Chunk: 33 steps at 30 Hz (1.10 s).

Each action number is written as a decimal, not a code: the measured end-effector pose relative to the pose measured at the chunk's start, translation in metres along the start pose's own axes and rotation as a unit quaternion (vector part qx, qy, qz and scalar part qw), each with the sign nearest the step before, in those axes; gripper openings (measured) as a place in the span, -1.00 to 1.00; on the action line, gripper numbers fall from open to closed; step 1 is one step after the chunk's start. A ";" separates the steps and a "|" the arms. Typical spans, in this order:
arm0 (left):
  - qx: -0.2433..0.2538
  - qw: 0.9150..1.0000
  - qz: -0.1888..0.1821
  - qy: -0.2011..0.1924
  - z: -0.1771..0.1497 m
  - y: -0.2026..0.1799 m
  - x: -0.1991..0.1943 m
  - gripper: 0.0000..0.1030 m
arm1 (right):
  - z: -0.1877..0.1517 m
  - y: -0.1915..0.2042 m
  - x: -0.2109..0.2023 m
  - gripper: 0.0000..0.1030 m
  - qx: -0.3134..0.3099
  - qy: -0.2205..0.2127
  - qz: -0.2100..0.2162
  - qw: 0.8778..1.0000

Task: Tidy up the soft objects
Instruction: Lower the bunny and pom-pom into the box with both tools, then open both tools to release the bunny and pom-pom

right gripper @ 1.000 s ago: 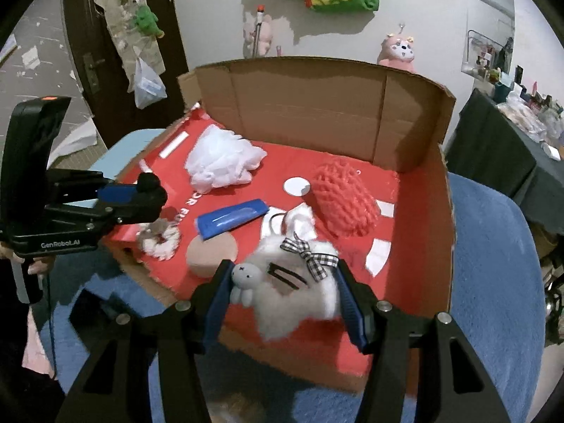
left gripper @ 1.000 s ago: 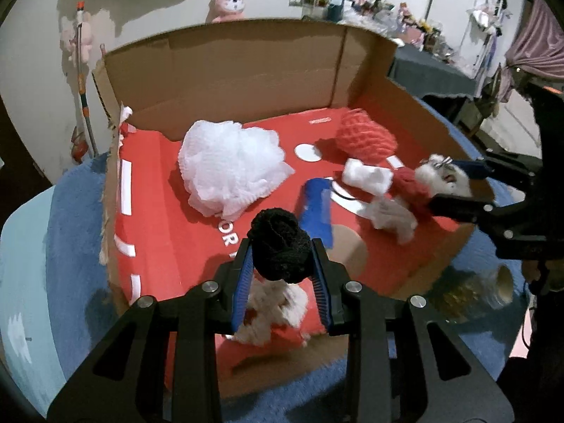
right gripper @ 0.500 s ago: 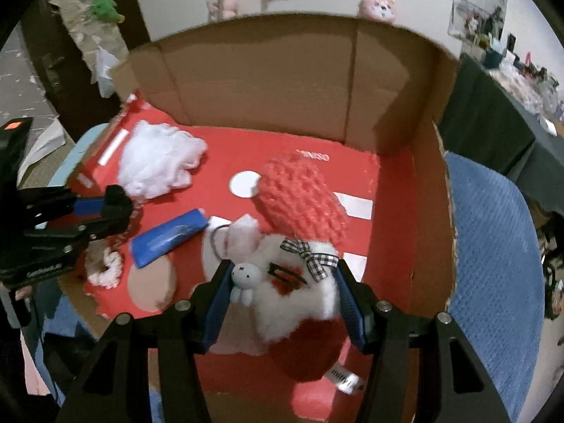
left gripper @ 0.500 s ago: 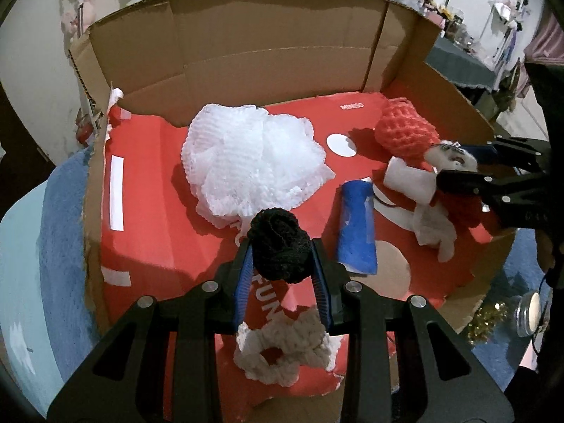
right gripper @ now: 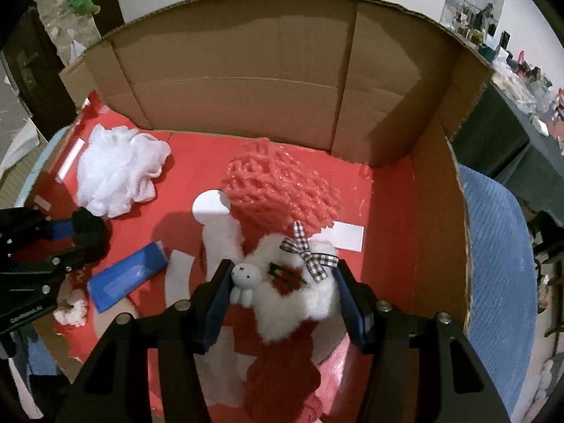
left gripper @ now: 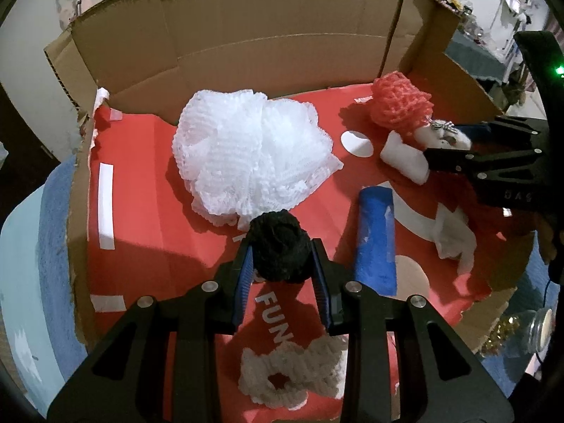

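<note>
Left hand-held gripper (left gripper: 282, 268) clamped on black scrunchie (left gripper: 280, 246), right hand-held gripper (right gripper: 282, 292) on white plush sock (right gripper: 292, 292): both over cardboard box (right gripper: 282, 81) for sorting.

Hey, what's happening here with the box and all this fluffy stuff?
A person is sorting soft things into a cardboard box with a red lining, using two hand-held grippers. The left gripper is clamped on a black scrunchie, held over the box floor. The right gripper grips a white fluffy plush item with a checked bow. Already lying in the box are a white mesh pouf, a coral knitted piece, a blue flat item and a cream scrunchie.
</note>
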<state>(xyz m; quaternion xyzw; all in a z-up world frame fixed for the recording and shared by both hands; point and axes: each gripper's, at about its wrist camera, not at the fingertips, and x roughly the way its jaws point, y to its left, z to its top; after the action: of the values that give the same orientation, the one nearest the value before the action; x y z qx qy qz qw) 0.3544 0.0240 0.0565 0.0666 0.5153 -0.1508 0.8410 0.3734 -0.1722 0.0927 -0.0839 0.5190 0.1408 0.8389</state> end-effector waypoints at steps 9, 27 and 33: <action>0.002 1.000 0.008 0.006 0.001 -0.002 0.006 -0.42 | 0.000 0.008 0.012 0.15 -0.010 0.013 -0.025 1.000; -0.011 0.999 0.000 -0.036 -0.001 0.002 -0.021 0.40 | -0.002 0.008 0.006 0.28 -0.022 0.012 -0.024 0.999; -0.012 0.998 -0.004 -0.061 -0.008 -0.002 -0.044 0.40 | -0.006 0.015 -0.011 0.40 -0.016 -0.007 -0.015 1.000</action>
<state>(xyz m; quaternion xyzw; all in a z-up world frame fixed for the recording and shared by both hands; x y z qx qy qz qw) 0.3282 0.0322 0.0920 0.0449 0.4653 -0.1512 0.8710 0.3588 -0.1610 0.0999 -0.1041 0.5094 0.1375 0.8431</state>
